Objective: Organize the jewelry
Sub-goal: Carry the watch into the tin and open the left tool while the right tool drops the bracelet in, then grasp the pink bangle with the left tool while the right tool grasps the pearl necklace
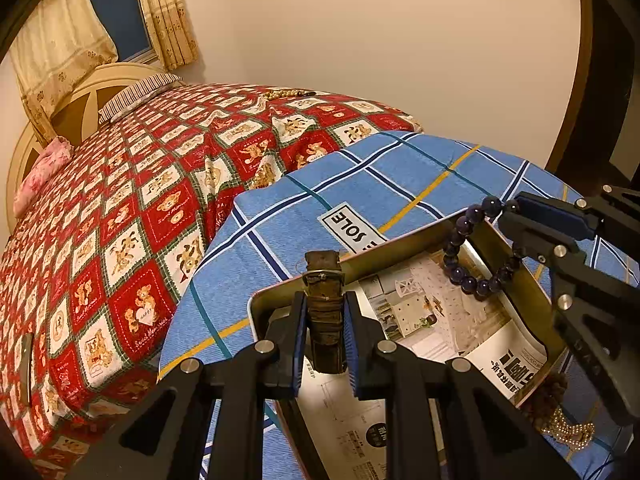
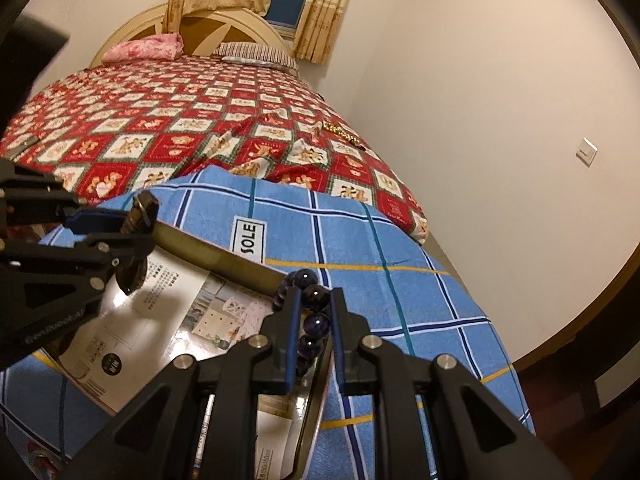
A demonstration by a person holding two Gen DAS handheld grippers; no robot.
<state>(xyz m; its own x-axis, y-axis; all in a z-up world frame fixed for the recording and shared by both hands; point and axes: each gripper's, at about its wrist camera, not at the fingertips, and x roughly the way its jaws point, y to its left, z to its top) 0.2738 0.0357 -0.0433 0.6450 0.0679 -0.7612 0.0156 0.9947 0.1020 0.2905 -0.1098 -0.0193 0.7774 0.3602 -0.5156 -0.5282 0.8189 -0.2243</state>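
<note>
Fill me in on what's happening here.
A person is sorting jewelry with two handheld grippers. The left gripper is shut on a brown watch strap; the right gripper is shut on a dark bead bracelet. Both hang over a paper-lined tin on a blue checked cloth.

Two tongs show, the left tongs (image 1: 324, 320) and the right tongs (image 2: 316, 320). There is one worn watch strap (image 1: 325, 312), one dark bead bracelet (image 1: 476, 248), one gold bead string (image 1: 286, 93) and one metal tray (image 1: 532, 280). Two pillows lie on the bed, one striped pillow (image 2: 256, 54) and one pink pillow (image 2: 144, 48).
</note>
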